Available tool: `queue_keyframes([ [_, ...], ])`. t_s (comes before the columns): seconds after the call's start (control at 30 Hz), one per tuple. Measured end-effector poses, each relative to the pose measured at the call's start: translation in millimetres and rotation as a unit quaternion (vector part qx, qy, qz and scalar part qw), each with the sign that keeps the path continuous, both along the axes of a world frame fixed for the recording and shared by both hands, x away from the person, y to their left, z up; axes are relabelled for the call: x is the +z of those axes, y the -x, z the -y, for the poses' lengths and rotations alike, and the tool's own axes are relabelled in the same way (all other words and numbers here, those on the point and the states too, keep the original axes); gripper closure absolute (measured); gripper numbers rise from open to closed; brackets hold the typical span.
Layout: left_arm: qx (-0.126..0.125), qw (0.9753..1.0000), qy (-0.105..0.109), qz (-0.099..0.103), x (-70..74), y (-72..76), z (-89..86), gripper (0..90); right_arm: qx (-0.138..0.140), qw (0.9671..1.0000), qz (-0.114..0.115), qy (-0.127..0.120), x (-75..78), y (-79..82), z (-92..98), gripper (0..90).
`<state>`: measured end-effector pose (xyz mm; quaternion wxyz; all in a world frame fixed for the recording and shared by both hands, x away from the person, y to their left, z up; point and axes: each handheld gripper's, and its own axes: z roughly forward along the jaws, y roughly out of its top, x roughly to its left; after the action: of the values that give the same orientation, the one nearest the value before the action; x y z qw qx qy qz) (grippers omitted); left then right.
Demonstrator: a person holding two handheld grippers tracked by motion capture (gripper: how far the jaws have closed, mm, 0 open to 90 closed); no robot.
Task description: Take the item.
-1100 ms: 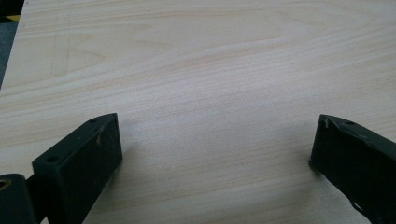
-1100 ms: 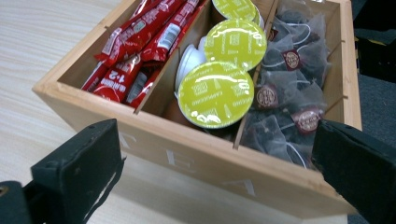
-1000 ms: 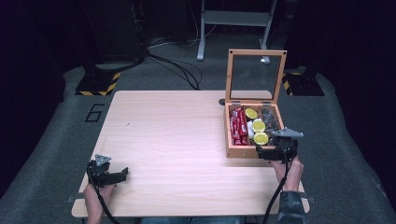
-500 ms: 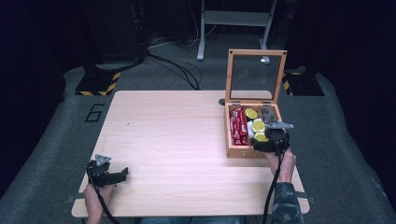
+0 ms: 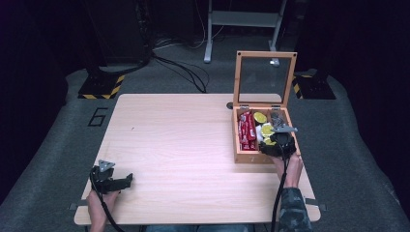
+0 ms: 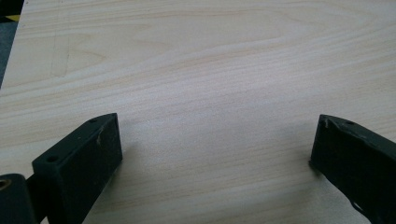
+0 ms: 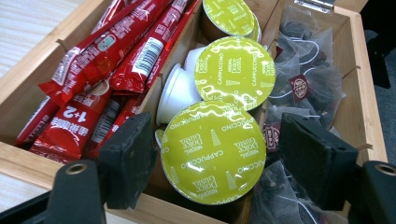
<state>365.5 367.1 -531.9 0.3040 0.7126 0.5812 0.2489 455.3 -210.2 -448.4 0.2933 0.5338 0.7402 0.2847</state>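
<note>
Dark floor is surrounding the pale tabletop (image 5: 193, 145). At its right edge, the right tool (image 7: 215, 154) is straddling the nearest cappuccino capsule (image 7: 212, 151) in the wooden box (image 7: 28, 158), jaws apart; close evenly on the rim. Left tool (image 5: 116, 181) is resting with jaws apart.

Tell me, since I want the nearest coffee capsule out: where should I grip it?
Grip the nearest coffee capsule across its round rim, from above: its lid faces up, and the right gripper's open fingers already sit either side.
</note>
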Motion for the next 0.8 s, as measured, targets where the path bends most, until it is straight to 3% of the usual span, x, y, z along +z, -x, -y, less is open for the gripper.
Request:
queue_keyframes([
  [0.33,0.000,1.0000,0.001,-0.001,0.0,0.1,0.1,1.8,-0.001,1.0000,0.000,-0.001,-5.6,-2.6,-1.3,36.2],
  [0.8,0.000,1.0000,0.000,0.000,0.0,0.0,0.1,1.8,0.004,0.9999,0.012,-0.001,-2.9,0.3,-2.3,37.3],
])
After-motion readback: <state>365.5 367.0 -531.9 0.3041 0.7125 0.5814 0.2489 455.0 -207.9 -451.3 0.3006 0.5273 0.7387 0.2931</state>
